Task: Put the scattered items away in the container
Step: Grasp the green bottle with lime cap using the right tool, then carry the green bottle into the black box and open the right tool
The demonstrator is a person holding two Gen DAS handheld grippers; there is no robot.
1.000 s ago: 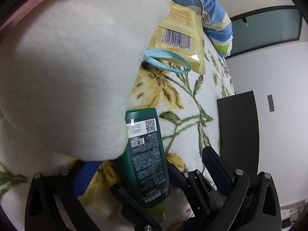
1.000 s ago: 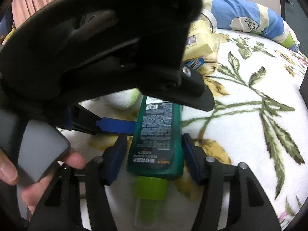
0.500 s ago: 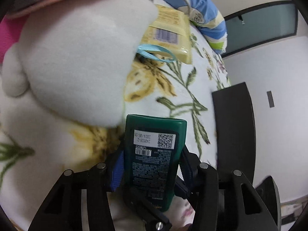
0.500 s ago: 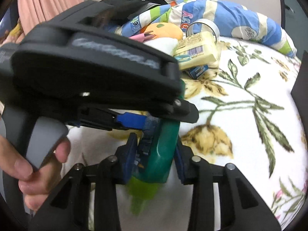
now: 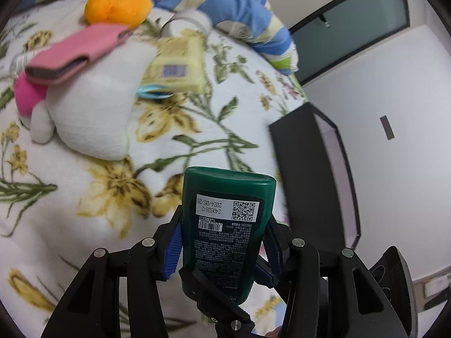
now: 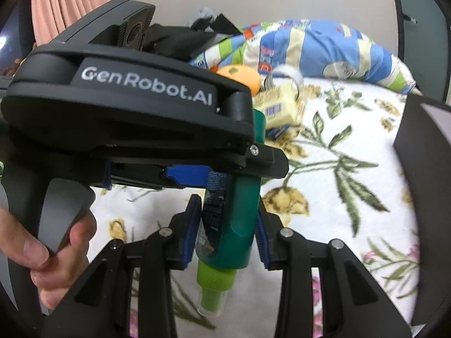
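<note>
A dark green bottle [image 5: 225, 231] with a light green cap [image 6: 215, 280] is held off the floral bedspread by both grippers. My left gripper [image 5: 222, 250] is shut on its body, label side up. My right gripper [image 6: 227, 236] is shut on its lower part near the cap, crossing under the left gripper's body [image 6: 135, 112]. The black container [image 5: 313, 180] stands open at the right, beyond the bottle; its wall also shows in the right wrist view [image 6: 422, 146].
On the bedspread [image 5: 84, 197] lie a white plush toy [image 5: 93, 112], a pink pouch [image 5: 73, 53], an orange plush [image 5: 118, 2], a yellow packet [image 5: 177, 67], a tape roll [image 5: 186, 19] and a blue striped pillow [image 5: 248, 17].
Both grippers closed on the green bottle and lifted it off the bedspread. The plush toy and packet have dropped back, farther from the left gripper.
</note>
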